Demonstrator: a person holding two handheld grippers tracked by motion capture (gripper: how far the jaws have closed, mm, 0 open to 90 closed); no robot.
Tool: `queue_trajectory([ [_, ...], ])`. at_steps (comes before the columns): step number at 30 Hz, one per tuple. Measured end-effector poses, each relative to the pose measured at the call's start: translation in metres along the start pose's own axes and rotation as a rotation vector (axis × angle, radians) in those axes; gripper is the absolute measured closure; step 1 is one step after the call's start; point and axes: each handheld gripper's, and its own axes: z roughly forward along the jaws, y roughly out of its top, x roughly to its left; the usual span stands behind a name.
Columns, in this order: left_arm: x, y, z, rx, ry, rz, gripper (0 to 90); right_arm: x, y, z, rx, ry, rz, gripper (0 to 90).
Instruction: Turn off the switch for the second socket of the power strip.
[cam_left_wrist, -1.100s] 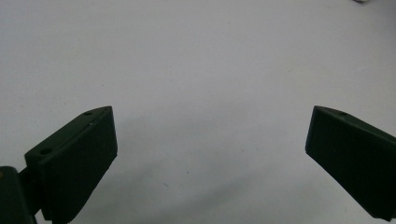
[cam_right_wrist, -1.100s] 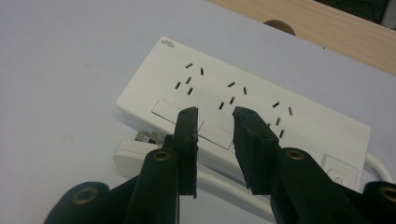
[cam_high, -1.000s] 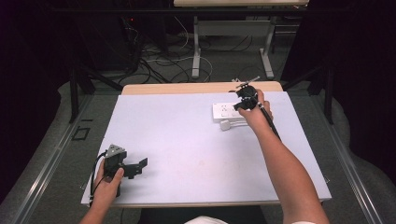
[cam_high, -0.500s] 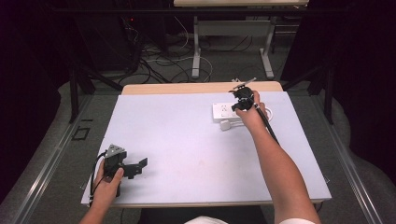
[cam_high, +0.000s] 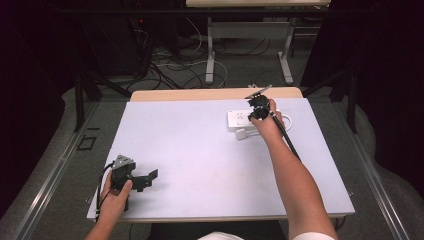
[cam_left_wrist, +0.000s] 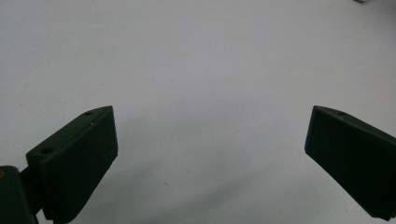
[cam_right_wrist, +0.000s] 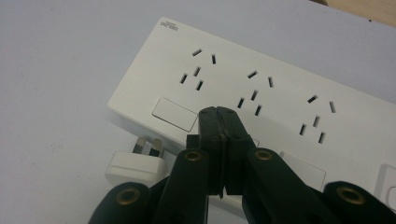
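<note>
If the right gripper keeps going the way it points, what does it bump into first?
Probably the white power strip: the right gripper, jaws shut, points down at its face near a switch. Depth is unclear.

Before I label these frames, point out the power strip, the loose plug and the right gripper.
power strip (cam_right_wrist: 261, 88), right gripper view, its socket face.
loose plug (cam_right_wrist: 135, 168), right gripper view, its white body.
right gripper (cam_right_wrist: 225, 122), right gripper view, its tips.

In the right gripper view, the right tool (cam_right_wrist: 223, 140) is covering the power strip's (cam_right_wrist: 261, 88) near edge, and the frame is cutting off the strip at 3 o'clock. The plug's (cam_right_wrist: 135, 165) cable is lying hidden behind the tool.
</note>
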Motion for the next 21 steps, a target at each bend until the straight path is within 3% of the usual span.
queue_trajectory([
  [3,0.0,0.0,0.0,0.0,0.0,0.002,2.5,0.0,-0.001,0.003,0.003,0.01,-0.011,90.0],
  [5,0.0,0.0,0.0,0.0,0.001,0.003,2.5,0.002,0.0,0.005,0.025,-0.009,0.002,90.0],
  [18,0.001,0.0,0.0,0.011,-0.003,0.002,2.6,0.003,-0.002,0.017,0.011,-0.014,-0.006,89.5],
  [21,0.0,0.0,0.0,0.003,0.001,0.002,2.5,0.003,-0.002,0.018,0.036,-0.016,-0.008,89.5],
])
